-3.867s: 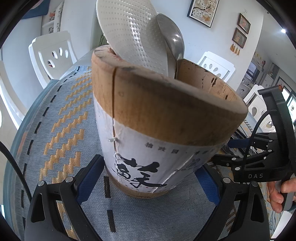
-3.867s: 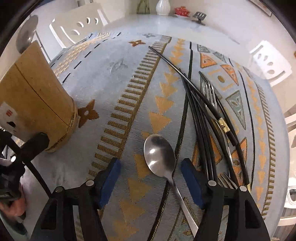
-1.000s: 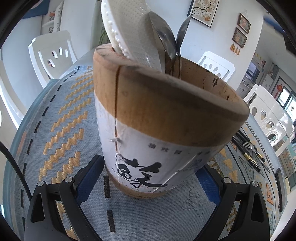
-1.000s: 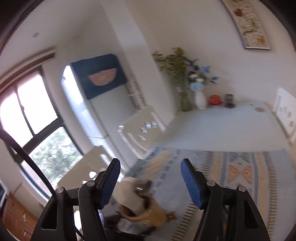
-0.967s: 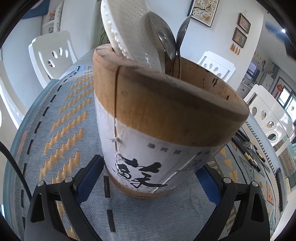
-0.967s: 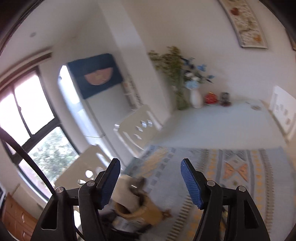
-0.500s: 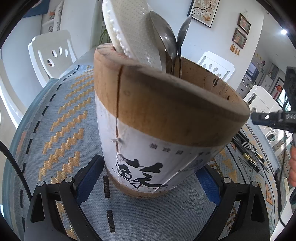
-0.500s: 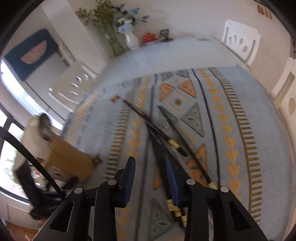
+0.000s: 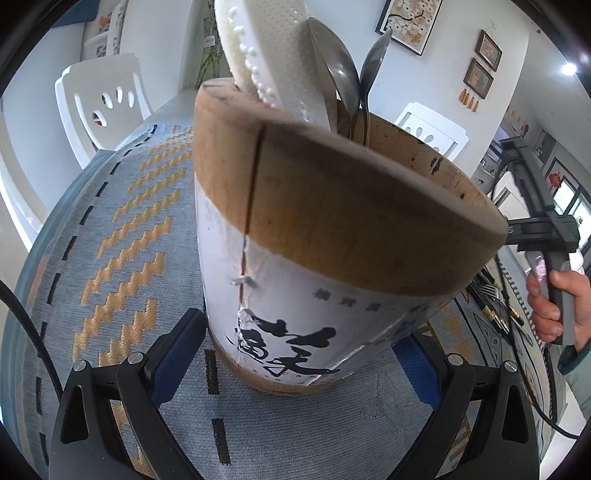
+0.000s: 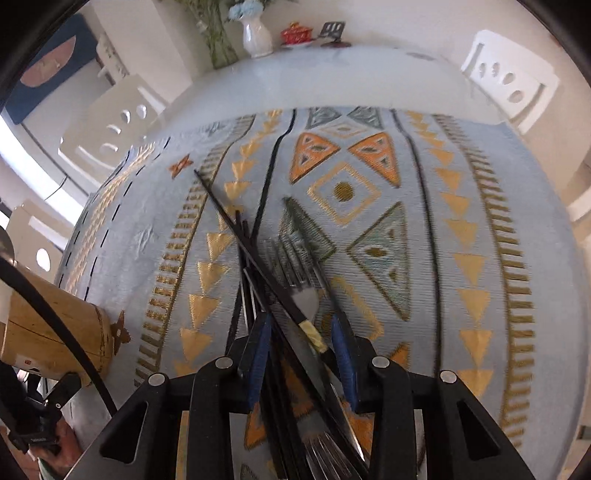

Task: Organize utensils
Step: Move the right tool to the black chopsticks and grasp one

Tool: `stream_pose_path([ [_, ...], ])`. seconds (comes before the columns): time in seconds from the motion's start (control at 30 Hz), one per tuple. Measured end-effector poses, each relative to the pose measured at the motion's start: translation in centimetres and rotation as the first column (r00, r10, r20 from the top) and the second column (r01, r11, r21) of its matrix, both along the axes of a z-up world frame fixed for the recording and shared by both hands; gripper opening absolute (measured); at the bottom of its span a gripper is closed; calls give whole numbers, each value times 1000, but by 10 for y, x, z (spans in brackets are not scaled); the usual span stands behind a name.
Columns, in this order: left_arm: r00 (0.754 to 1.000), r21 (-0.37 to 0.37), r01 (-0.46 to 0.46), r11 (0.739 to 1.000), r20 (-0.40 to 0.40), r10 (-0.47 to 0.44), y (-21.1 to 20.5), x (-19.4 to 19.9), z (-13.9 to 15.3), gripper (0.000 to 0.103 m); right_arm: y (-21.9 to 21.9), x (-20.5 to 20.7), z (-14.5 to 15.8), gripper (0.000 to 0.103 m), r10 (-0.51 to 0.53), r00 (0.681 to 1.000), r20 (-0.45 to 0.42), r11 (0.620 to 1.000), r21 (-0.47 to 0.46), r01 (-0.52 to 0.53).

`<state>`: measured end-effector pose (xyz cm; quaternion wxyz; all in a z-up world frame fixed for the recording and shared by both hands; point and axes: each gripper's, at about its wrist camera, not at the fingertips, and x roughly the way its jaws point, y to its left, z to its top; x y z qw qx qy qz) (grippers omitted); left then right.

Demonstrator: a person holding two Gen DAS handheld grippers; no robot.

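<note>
In the left wrist view, the left gripper [image 9: 295, 354] is sitting at the bottom of the frame with its blue-padded fingers [image 9: 173, 354] spread on either side of the base of a wooden utensil holder [image 9: 314, 236], which is filling the centre of the picture and standing on the patterned tablecloth [image 9: 122, 236]. Its jaws have just been opening, and the pads are flanking the holder's foot closely, though whether they are pressing on it cannot be told. Rising out of the holder toward the top centre are a white dotted rice paddle [image 9: 273, 55] and two metal spoons [image 9: 369, 70]. At the right edge a hand [image 9: 554, 302] is gripping the handle of the other tool. In the right wrist view, the right gripper [image 10: 301, 343] is pointing steeply down at the lower centre with its fingers [image 10: 258, 354] narrowed, having just been closing, and they are straddling a bundle of black chopsticks [image 10: 255, 258] and the handle of a fork [image 10: 295, 266]; the pads do not appear to be clamping them yet. The chopsticks are fanning toward the upper left, the fork tines lying just beyond the fingertips. The holder [image 10: 55, 332] is showing at the lower left edge. Farther off, a white vase [image 10: 255, 33] is standing at the top centre.
</note>
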<state>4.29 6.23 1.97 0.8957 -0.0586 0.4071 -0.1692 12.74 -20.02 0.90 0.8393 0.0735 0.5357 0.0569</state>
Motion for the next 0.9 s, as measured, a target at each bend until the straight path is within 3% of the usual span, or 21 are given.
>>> stream_pose_path([
  [0.1, 1000, 2, 0, 1000, 1, 0, 0, 0, 0, 99, 4, 3, -2, 33, 9, 1000, -3, 999, -33, -9],
  [0.17, 1000, 0, 0, 1000, 0, 0, 0, -1, 1, 99, 7, 3, -1, 18, 14, 1000, 2, 998, -64, -14],
  [0.3, 1000, -1, 0, 1000, -1, 0, -1, 0, 1, 99, 17, -5, 5, 15, 40, 999, 24, 990, -135, -36],
  [0.37, 1000, 0, 0, 1000, -1, 0, -2, 0, 1, 99, 19, -12, 12, 8, 50, 998, 29, 991, -127, -46],
  [0.47, 1000, -1, 0, 1000, -1, 0, -1, 0, 1, 99, 21, -25, 25, 6, 54, 998, 23, 994, -93, -52],
  [0.6, 1000, -1, 0, 1000, -1, 0, -2, 0, 1, 99, 23, -46, 34, 6, 68, 997, -37, 997, 41, -66],
  [0.73, 1000, 0, 0, 1000, -1, 0, -1, 0, 1, 99, 32, -74, 24, 6, 99, 988, -121, 988, 126, -84],
  [0.8, 1000, -2, 1, 1000, -1, -1, -2, 0, 1, 99, 38, -87, 14, 6, 114, 979, -166, 988, 121, -94],
  [0.9, 1000, -2, 0, 1000, -1, 0, -2, 0, 1, 99, 54, -107, -2, 6, 165, 951, -260, 984, -26, -178],
])
